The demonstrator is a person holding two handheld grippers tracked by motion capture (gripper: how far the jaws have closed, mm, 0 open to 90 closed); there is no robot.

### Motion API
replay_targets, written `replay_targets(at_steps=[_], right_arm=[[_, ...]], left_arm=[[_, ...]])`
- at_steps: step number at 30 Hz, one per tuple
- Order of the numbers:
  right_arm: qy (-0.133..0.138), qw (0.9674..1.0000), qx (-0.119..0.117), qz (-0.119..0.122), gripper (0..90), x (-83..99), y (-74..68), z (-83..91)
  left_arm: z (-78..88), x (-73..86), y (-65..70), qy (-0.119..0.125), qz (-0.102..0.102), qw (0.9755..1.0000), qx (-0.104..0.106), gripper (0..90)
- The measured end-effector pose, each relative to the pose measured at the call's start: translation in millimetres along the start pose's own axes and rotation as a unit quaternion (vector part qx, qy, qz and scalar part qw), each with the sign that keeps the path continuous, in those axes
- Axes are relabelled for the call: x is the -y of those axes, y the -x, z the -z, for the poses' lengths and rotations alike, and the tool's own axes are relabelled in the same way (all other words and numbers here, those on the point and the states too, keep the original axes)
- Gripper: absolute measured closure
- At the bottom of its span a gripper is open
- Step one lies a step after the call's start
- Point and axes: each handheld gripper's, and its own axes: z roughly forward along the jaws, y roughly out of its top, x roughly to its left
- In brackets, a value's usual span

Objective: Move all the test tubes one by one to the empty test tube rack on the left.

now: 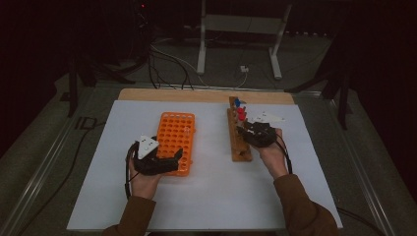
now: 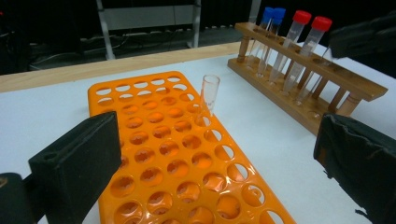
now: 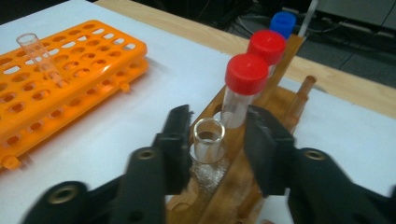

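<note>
Right gripper view: right claw [image 3: 212, 140] straddling open glass tube [image 3: 208, 140] in wooden rack [image 3: 280, 100], not clamped yet; off-centre squeeze could tip or crack it. Left claw [image 2: 224, 172] released.

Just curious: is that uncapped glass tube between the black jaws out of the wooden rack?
No, the uncapped tube stands upright in the wooden rack, its open rim just above the hole.

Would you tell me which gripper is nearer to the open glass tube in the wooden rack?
Right. The right gripper has its jaws around the open glass tube; the left gripper is over at the orange rack.
</note>
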Motion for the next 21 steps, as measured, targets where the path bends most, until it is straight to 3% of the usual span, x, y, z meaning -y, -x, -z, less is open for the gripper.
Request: replay_targets(at_steps=[6, 21], right_arm=[[-0.010, 0.9999, 0.006, 0.006, 75.1, 2.3, -4.5, -7.2], [-0.008, 0.9999, 0.009, -0.009, 75.9, 2.3, -8.1, -9.6]], left_arm=[[0.6, -0.2, -0.6, 0.002, 0.003, 1.0000, 0.003, 1.4], [1.6, -0.4, -0.6, 0.003, 0.004, 1.0000, 0.004, 1.4]])
